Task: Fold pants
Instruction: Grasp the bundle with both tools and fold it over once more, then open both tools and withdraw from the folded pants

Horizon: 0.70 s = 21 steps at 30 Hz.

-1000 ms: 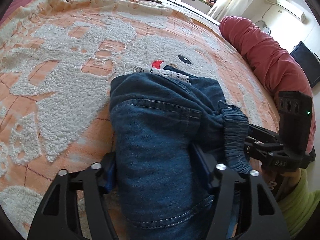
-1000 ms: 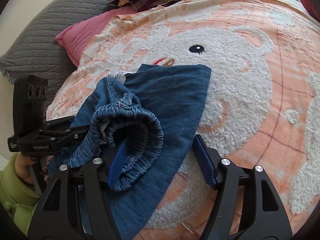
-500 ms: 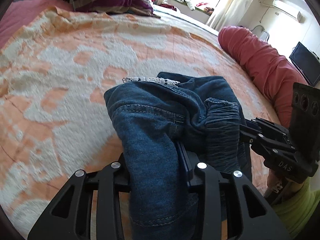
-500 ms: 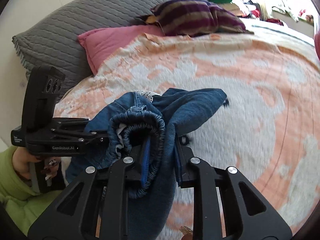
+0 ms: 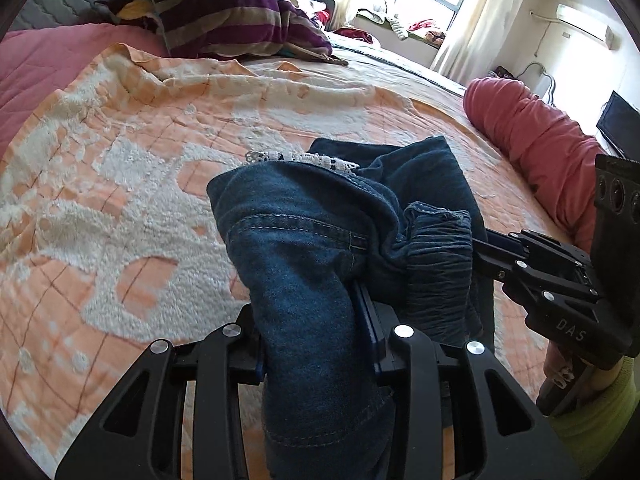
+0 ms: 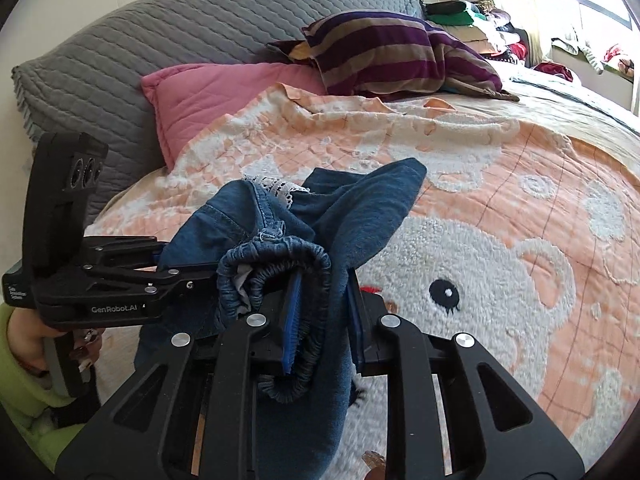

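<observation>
Both grippers grasp our soft dark-blue denim pants (image 5: 320,248) above the bed's near edge: left gripper (image 5: 316,340) clenching thick folds, right gripper (image 6: 320,312) the elastic waistband (limp, sag-prone).

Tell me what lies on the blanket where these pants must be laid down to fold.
Nothing visible does. Both hand-held grippers, left and right, grip the pants, and the blanket beyond them is bare. The striped pillow sits far off.
</observation>
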Each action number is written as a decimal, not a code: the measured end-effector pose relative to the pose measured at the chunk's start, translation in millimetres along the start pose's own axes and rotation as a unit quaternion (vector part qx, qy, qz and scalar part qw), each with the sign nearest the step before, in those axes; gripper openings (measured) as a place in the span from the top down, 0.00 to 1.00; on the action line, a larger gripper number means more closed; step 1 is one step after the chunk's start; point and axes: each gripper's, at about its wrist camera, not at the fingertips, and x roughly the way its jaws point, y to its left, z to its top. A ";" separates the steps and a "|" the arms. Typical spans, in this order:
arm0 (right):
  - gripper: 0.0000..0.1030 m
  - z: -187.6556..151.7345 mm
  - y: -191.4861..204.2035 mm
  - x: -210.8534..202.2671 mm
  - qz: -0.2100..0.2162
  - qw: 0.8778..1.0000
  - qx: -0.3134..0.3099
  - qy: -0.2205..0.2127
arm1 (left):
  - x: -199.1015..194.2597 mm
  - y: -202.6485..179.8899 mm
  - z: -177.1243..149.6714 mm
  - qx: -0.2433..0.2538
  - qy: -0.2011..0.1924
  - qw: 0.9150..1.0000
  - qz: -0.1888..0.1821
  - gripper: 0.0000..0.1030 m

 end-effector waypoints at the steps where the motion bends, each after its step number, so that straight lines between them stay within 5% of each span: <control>1: 0.86 0.5 -1.3 2.7 -0.001 1.000 0.001 0.002 | 1.9 0.7 0.3 0.000 0.000 1.000 0.001 0.68; 11: 0.83 -11.9 -17.5 30.3 -0.036 0.998 0.016 0.045 | 28.2 14.6 -6.7 -0.008 0.020 1.000 0.011 0.66; 21: 0.64 -32.7 -40.9 47.5 -0.064 0.993 0.048 0.088 | 35.9 26.1 -14.2 -0.016 0.030 0.999 0.023 0.44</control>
